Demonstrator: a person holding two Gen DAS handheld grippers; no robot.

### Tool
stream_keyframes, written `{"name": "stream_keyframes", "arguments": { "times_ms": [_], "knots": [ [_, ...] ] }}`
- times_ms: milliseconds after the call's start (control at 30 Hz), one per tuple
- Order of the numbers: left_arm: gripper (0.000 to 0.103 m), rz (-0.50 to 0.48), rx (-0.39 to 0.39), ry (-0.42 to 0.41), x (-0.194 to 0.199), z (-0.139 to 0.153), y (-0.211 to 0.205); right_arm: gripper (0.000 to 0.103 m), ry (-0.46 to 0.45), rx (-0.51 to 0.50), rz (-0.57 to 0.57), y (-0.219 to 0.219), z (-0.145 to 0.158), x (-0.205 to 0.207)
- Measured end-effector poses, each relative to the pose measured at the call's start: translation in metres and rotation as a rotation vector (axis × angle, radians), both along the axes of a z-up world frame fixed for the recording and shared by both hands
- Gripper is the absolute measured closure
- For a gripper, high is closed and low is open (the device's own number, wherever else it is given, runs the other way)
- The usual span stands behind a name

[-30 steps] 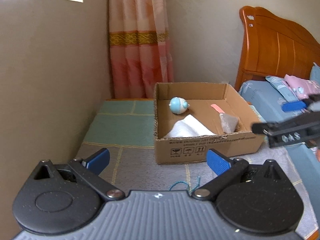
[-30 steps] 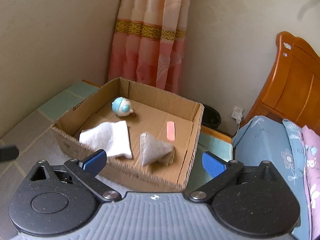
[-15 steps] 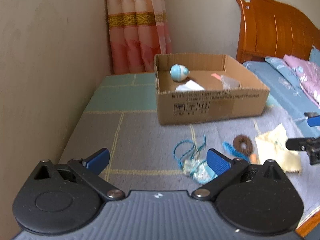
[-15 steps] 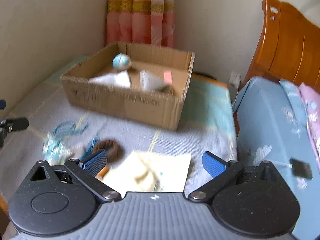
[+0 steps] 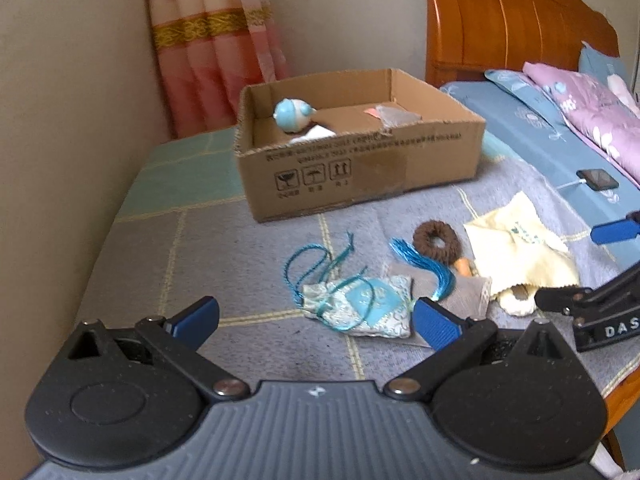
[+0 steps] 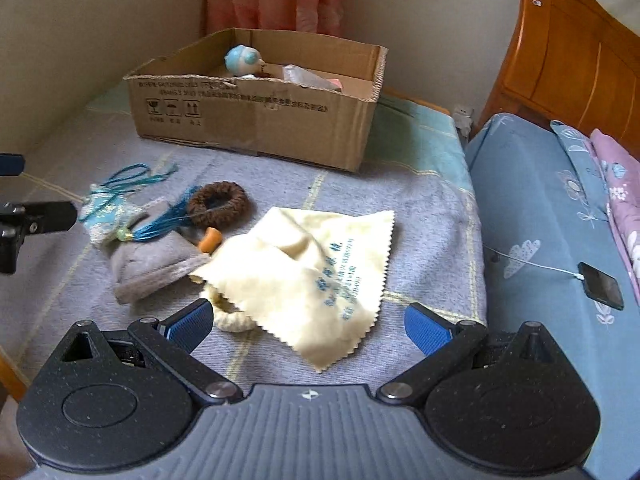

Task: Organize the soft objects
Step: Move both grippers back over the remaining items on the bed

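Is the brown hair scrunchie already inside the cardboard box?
No, the brown scrunchie lies on the blanket in front of the cardboard box.

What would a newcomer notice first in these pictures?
Probably the pale yellow cloth spread on the grey blanket, just ahead of the open right gripper. Left of it lie a brown hair tie and a blue sachet; behind stands an open cardboard box.

a phone (image 6: 601, 285) on its white cable lies on the blue bedsheet (image 6: 536, 216).
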State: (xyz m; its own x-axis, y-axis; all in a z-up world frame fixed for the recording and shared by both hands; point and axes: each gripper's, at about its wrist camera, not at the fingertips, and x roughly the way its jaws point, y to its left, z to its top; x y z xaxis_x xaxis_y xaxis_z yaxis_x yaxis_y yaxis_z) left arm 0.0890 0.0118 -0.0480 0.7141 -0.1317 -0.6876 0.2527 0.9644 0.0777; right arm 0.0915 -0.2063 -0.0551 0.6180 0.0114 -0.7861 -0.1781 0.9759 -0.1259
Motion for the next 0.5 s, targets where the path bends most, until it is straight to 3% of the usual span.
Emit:
{"name": "stream_keyframes", "arguments": {
  "times_ms": [133,367,500],
  "knots": [
    [0.0,-0.014,-0.018,0.025,0.005,-0.005,-0.002,0.0,0.013,-0.047,-0.013,-0.002,-0.006,0.005],
    [0.0,-0.046,-0.041,0.045,0.011,-0.006,-0.009,0.0,-0.011,0.017,-0.032,-0.015,0.008,0.017],
    [0.0,-0.059,-0.041,0.064,0.015,-0.01,-0.013,0.0,-0.013,-0.004,-0.059,-0.02,0.005,0.031]
  ]
}}
